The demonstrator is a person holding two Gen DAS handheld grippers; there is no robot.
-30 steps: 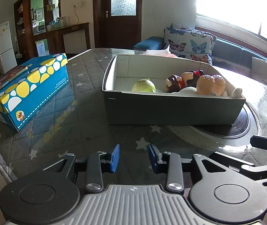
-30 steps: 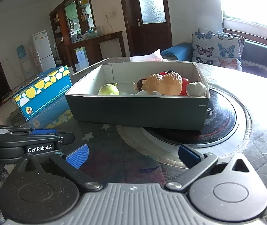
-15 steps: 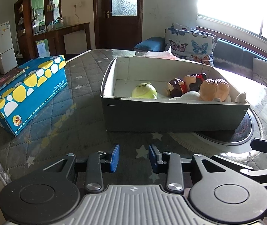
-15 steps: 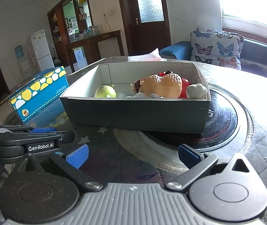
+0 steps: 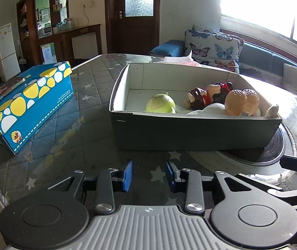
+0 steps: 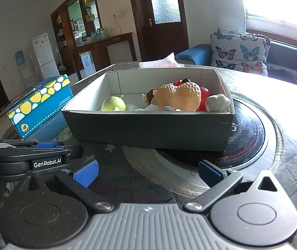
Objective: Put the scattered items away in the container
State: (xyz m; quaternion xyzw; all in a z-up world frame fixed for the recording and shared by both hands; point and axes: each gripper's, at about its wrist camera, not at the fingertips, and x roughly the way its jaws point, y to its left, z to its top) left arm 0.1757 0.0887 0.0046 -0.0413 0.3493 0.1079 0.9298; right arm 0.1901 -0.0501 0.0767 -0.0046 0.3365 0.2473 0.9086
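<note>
A dark grey cardboard box point(image 5: 190, 133) point(image 6: 148, 131) with a white inside sits on the quilted table, partly over a round black hotplate. Inside lie a lime-green round toy point(image 5: 161, 104) point(image 6: 113, 105), a brown and red figure point(image 5: 200, 98), an orange bumpy toy point(image 5: 242, 102) point(image 6: 179, 100) and a pale stone-like toy point(image 6: 217, 103). My left gripper point(image 5: 148, 175) hovers open before the box's near wall, nothing between its blue pads. My right gripper point(image 6: 148, 170) stands wide open and empty, nearer the hotplate. The left gripper's body point(image 6: 27, 158) shows at the right view's left edge.
A blue carton with yellow and white spots point(image 5: 29, 104) point(image 6: 40, 104) lies left of the grey box. The round hotplate point(image 6: 250, 137) is set in the table under the box's right end. A sofa with butterfly cushions point(image 5: 213, 48) stands behind the table.
Both views have drifted slightly, so the box and the blue carton sit a little lower and further left in the picture. Both grippers stay open and empty.
</note>
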